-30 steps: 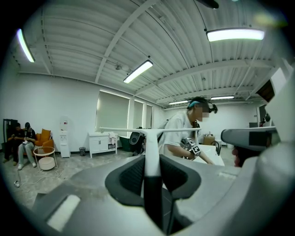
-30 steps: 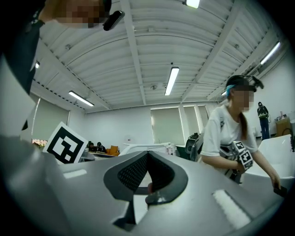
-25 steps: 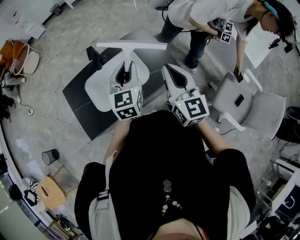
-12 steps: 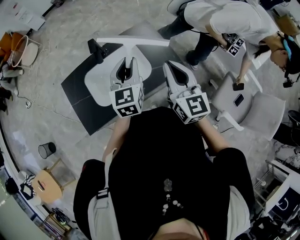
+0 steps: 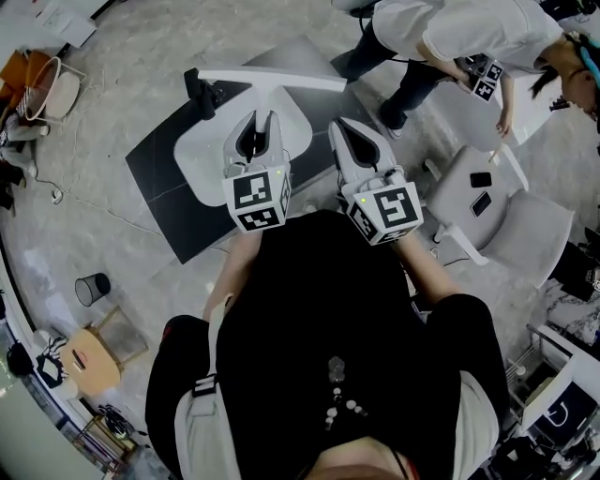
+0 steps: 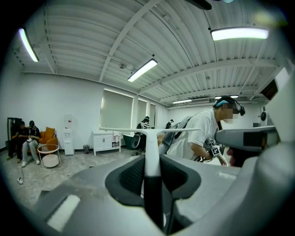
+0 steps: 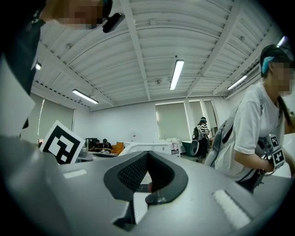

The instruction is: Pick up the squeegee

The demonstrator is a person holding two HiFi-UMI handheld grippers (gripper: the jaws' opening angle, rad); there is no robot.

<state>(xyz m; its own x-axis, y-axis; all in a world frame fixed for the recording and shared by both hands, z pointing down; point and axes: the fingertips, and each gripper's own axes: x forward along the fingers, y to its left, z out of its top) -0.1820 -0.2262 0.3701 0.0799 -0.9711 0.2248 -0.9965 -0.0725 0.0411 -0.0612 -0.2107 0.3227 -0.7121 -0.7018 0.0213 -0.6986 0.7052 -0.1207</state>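
Squeegee (image 5: 272,80) is already up. Its white blade bar runs across upper centre of head view, w/ handle coming back down into L gripper (image 5: 262,118), whose tongs pinch it. L gripper view shows handle dead centre btwn the pads and blade out ahead against the room, resting on nothing. Over the last sec that grip doesn't change: bar keeps same spot rel. to gripper, above white table (image 5: 199,164). R gripper (image 5: 343,127), just right of centre, has hardly shifted; tongs pressed together, nothing in them. Only big change is bystander (image 5: 450,28) moving further to upper right, over the chair (image 5: 516,220). Judgement: pick-up looks done, just keep hold steady; R side not needed.
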